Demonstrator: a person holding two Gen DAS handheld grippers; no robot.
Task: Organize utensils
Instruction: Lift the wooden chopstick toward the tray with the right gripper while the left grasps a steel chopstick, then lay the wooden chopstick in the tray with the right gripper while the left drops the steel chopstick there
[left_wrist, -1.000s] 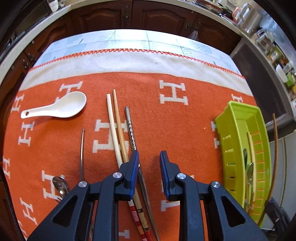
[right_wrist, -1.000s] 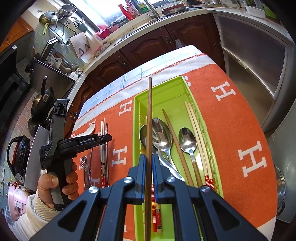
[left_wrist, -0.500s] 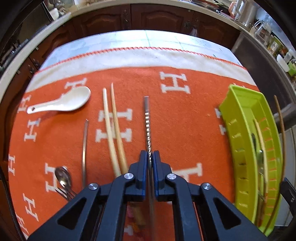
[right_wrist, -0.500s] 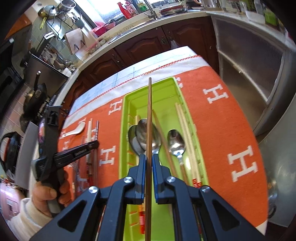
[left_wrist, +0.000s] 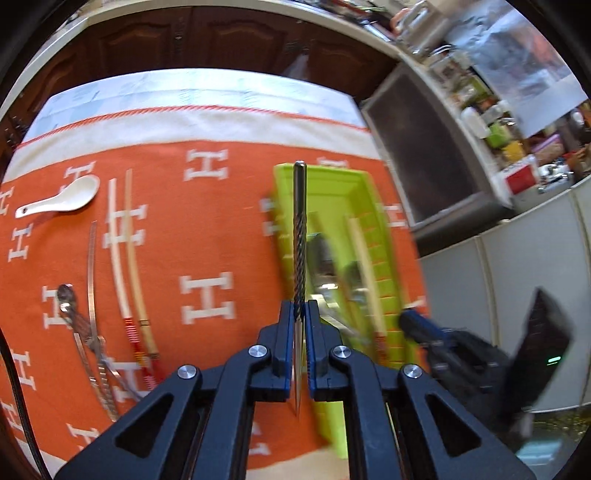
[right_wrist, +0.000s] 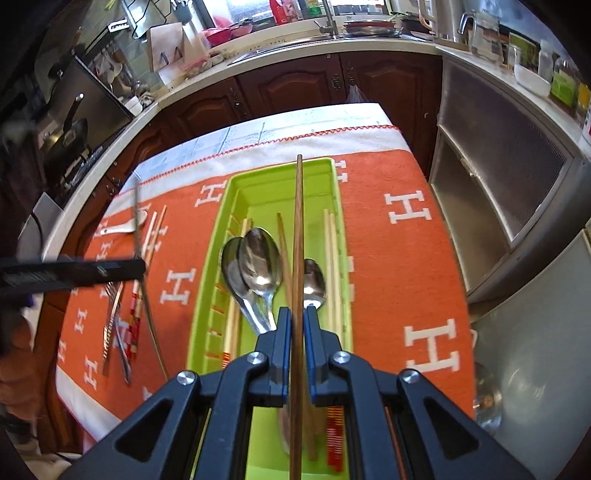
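Grippers each clamped one chopstick: the left gripper (left_wrist: 299, 314) pinched a twisted grey metal chopstick (left_wrist: 299, 236) above the lime-green plastic utensil tray (right_wrist: 236, 184), while the right gripper (right_wrist: 297, 317) held a brown wooden chopstick (right_wrist: 297, 236) over the tray's spoons.

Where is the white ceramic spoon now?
In the left wrist view, the white ceramic spoon lies far left on the orange cloth, beside the pale chopsticks.

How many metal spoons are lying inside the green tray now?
3. Two overlap at the left of the green tray: one, another beneath it. The third lies right of the held wooden chopstick. More may be hidden.
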